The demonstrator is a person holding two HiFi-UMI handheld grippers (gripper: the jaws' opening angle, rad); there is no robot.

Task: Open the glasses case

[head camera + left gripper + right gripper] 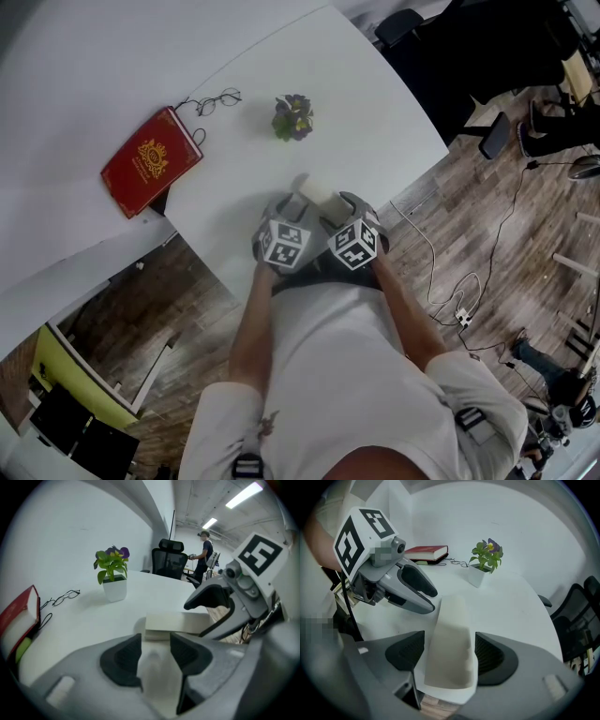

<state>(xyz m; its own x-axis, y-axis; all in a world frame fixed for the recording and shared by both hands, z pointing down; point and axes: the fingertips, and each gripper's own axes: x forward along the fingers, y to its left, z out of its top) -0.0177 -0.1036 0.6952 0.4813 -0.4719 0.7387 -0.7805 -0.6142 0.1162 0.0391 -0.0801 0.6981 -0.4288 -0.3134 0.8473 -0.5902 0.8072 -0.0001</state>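
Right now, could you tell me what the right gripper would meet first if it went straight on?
The white glasses case: it already lies between the right gripper's open jaws and stretches ahead along the table.

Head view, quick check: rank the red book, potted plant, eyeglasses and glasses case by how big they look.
1. red book
2. potted plant
3. eyeglasses, thin, close to the plant in span
glasses case: only partly visible, so unranked.

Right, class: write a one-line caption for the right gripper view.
Right gripper, jaws apart, straddles the white glasses case; left gripper beside it.
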